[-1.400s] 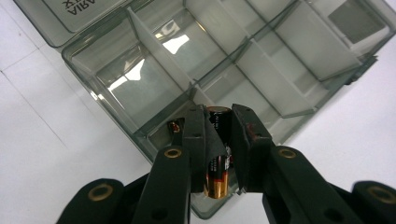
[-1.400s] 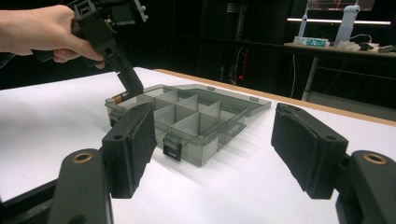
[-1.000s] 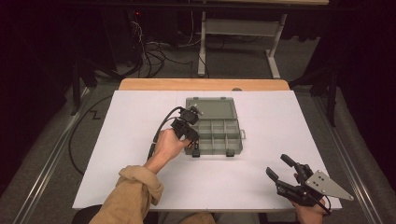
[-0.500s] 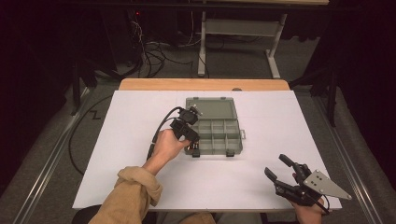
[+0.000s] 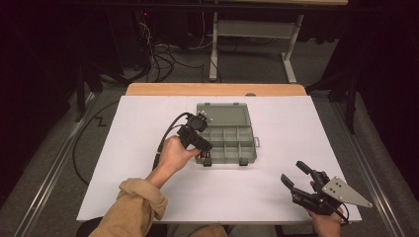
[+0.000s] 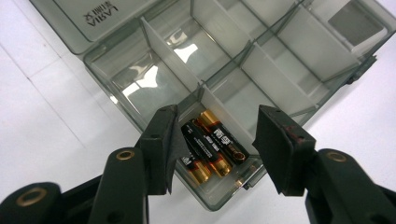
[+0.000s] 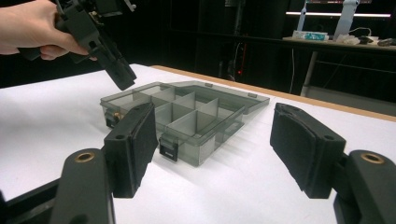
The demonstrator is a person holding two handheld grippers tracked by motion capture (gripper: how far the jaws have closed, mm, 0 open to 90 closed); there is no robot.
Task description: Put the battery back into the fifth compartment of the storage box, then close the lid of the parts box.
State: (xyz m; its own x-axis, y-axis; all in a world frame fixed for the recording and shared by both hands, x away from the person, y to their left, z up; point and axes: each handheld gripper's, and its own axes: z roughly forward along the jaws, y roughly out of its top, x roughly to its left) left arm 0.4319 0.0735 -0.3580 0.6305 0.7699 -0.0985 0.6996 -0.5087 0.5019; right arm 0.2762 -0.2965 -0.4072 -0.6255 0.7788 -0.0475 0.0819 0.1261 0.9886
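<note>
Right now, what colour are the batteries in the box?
Black and gold batteries, best in the left gripper view.

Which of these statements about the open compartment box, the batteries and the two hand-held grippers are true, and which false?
1. The grey translucent plastic compartment box lies open on the white sheet. True.
2. The black-and-gold cylindrical batteries lie in a corner compartment. True.
3. The left hand-held gripper is clamped on a battery. False: its jaws have just been opening and stand apart above the batteries.
4. The right hand-held gripper holds the box's lid. False: it is open, apart from the box.
</note>
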